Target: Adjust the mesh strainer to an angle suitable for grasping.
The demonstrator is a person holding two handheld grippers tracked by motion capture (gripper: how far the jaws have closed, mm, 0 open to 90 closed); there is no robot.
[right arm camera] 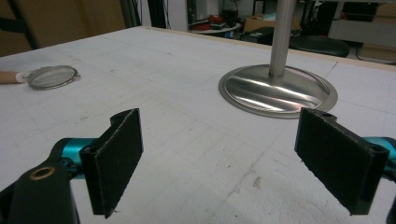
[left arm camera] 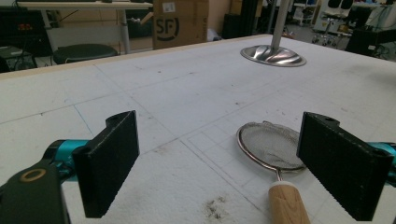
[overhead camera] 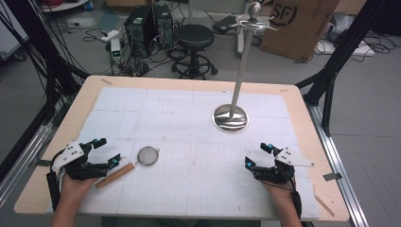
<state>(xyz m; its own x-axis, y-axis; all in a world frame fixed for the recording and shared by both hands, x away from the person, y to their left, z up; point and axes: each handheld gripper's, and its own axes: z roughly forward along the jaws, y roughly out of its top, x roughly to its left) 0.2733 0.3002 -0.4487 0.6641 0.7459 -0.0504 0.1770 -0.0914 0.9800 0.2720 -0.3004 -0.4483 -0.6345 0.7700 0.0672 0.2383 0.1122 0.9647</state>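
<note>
A white mat (overhead camera: 189, 113) is spread over most of the tabletop (overhead camera: 90, 87). A stand (overhead camera: 230, 118) is placed on the mat toward the far right corner. A strainer (overhead camera: 148, 155) is laid near the front left, its handle (overhead camera: 115, 175) pointed at the front edge. Beyond the far edge, a stool (overhead camera: 194, 38) and a cardboard box (overhead camera: 298, 23) are seen on the floor.

In the left gripper view, the wooden handle (left arm camera: 288, 204) of the round wire-mesh strainer (left arm camera: 272, 145) is cut off by the bottom edge, and the right jaw covers the mesh rim's far side. The tall polished steel stand's pole (right arm camera: 281, 37) leaves the right gripper view at the top. The stand's top fittings (overhead camera: 254, 19) in the high view are possibly hooks, too small to tell.
</note>
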